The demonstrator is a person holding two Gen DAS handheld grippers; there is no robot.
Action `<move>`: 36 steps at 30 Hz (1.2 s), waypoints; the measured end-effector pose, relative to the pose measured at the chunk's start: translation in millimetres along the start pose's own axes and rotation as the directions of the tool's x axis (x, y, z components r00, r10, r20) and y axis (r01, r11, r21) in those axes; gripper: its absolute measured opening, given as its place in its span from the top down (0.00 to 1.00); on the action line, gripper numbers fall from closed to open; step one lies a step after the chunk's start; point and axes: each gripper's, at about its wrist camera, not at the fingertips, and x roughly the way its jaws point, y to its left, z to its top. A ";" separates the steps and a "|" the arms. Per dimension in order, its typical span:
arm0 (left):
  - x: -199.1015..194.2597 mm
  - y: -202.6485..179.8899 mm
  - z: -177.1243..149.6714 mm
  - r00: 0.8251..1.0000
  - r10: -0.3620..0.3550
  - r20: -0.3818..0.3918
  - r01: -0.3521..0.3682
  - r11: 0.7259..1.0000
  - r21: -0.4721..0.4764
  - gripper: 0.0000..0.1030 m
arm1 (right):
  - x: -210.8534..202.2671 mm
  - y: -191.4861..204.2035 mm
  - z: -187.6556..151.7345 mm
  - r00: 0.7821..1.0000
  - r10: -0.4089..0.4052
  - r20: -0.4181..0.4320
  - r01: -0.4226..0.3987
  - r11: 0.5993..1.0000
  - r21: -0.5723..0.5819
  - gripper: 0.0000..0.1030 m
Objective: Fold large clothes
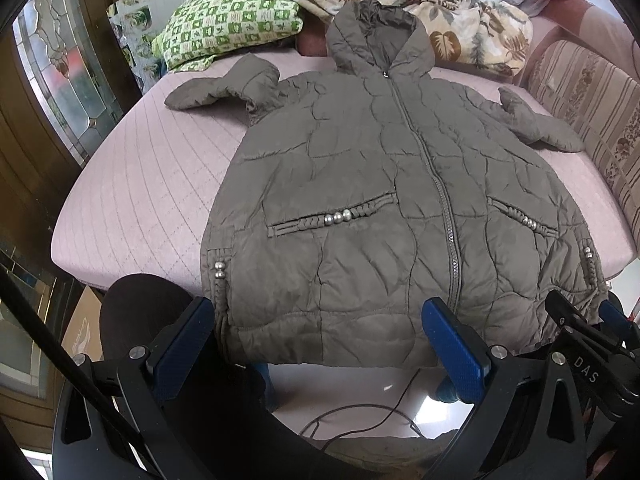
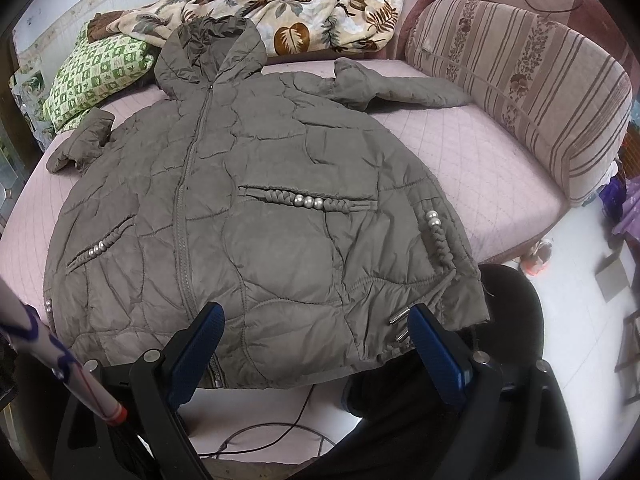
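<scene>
Blue rubber pads cover the fingers of both my grippers. My left gripper [image 1: 320,344] has its fingers wide apart and holds nothing. It hangs just in front of the bottom edge of the jacket [image 1: 372,208], on the jacket's left part near the zipper [image 1: 436,184]. My right gripper [image 2: 316,344] is wide apart too and holds nothing. It hangs over the bottom edge on the other side, close to two small metal cord tips [image 2: 400,324].

The jacket is grey-brown and puffy. It lies flat on the bed [image 1: 132,200], front side up, zipped shut. Its bottom edge hangs a little over the near side of the bed. The hood [image 1: 372,36] points away from me, toward the far end. One sleeve [image 1: 224,86] is bent at the left side, and the other sleeve [image 2: 404,86] sticks out to the right. Each pocket has a braided trim with shiny round beads [image 1: 338,217]. More beads sit at the side seams.

The bed has a pink quilted cover. Behind the hood lie a green checked pillow [image 1: 232,28] and a leaf-print blanket [image 1: 440,12]. A striped cushion [image 2: 532,88] runs along the right side of the bed. Below my grippers a thin dark cable [image 2: 256,436] lies on the floor. My dark trouser knee [image 1: 140,312] shows beside the left gripper.
</scene>
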 end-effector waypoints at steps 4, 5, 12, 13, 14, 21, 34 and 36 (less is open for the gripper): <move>4.2 0.9 1.6 1.000 -0.007 -0.012 0.007 1.000 -0.001 0.00 | 3.4 1.8 1.0 1.000 -0.004 -0.012 0.004 1.000 -0.005 0.08; 5.3 1.3 2.0 1.000 -0.009 -0.015 0.009 1.000 -0.002 0.00 | 4.0 2.4 1.0 1.000 -0.005 -0.014 0.005 1.000 -0.007 0.08; 15.3 3.7 5.3 0.999 -0.020 -0.035 0.020 1.000 -0.012 0.00 | 11.2 6.4 3.3 0.999 -0.014 -0.030 0.013 1.000 -0.020 0.08; 16.9 4.8 6.0 0.999 -0.022 -0.037 0.022 1.000 -0.015 0.00 | 12.7 7.1 3.9 0.999 -0.014 -0.033 0.013 1.000 -0.022 0.08; 17.9 5.5 6.7 0.999 -0.024 -0.037 0.024 1.000 -0.017 0.00 | 13.7 7.7 4.8 0.999 -0.014 -0.036 0.013 1.000 -0.024 0.08; 25.5 18.9 18.4 0.999 -0.027 -0.019 0.026 0.999 -0.047 0.00 | 15.0 9.2 19.3 1.000 0.004 -0.008 -0.004 1.000 -0.012 0.08; 42.3 81.6 44.1 0.999 0.042 0.009 -0.040 0.984 -0.171 0.00 | -5.4 60.7 80.0 0.987 0.043 0.157 -0.025 0.993 -0.113 0.07; 44.5 93.1 48.3 0.998 0.062 0.016 -0.058 0.980 -0.190 0.00 | -9.5 70.4 88.0 0.983 0.066 0.173 -0.045 0.991 -0.123 0.08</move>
